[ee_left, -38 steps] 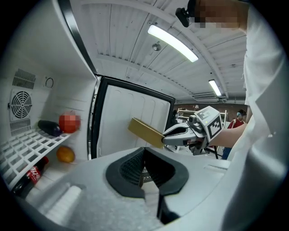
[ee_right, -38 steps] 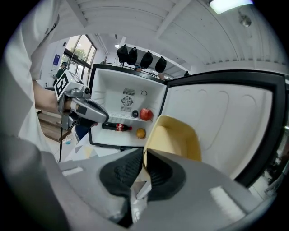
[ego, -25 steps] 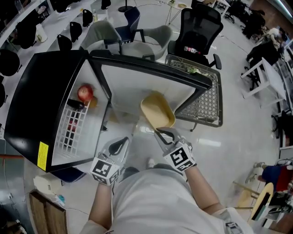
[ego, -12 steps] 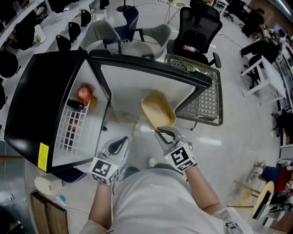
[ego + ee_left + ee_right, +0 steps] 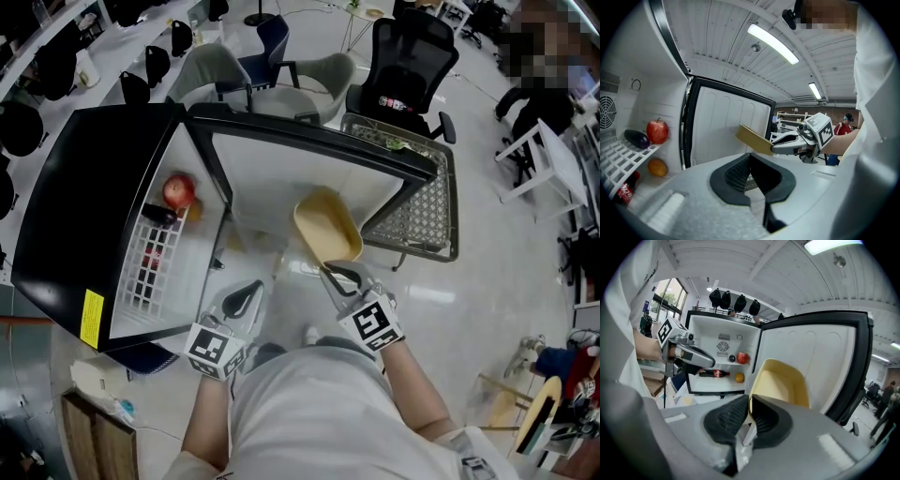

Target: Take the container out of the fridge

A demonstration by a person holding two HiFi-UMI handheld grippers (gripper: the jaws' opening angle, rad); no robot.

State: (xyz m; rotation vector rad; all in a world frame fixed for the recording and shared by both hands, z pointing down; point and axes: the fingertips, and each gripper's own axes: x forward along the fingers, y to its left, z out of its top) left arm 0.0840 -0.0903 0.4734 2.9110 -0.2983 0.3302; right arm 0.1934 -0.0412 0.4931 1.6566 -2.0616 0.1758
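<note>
Currently held: the container, gripped by its near rim in the right gripper
Container, look: pale yellow; shallow and rectangular with rounded corners; thin-walled and open-topped; its bare inside faces the right gripper's camera; from the left gripper view it shows edge-on as a thin slab
Container, place: outside the fridge, in the air before the white inner face of the open door; tilted, the far end higher than the gripped end; touching neither door nor cabinet
Right claw: the two dark pads pinch the rim, one on each side of the wall
Left claw: the left gripper has its pads together with nothing between them; it hangs beside the right one, apart from the container, pointing toward the fridge opening
Fridge: black outside, white within; the door is swung wide
Upper shelf: a white wire shelf carries a red apple and a dark eggplant, just beside each other
Below the shelf: an orange; a cola bottle lying on its side
Behind the door: a wire basket; a black office chair beyond it
</note>
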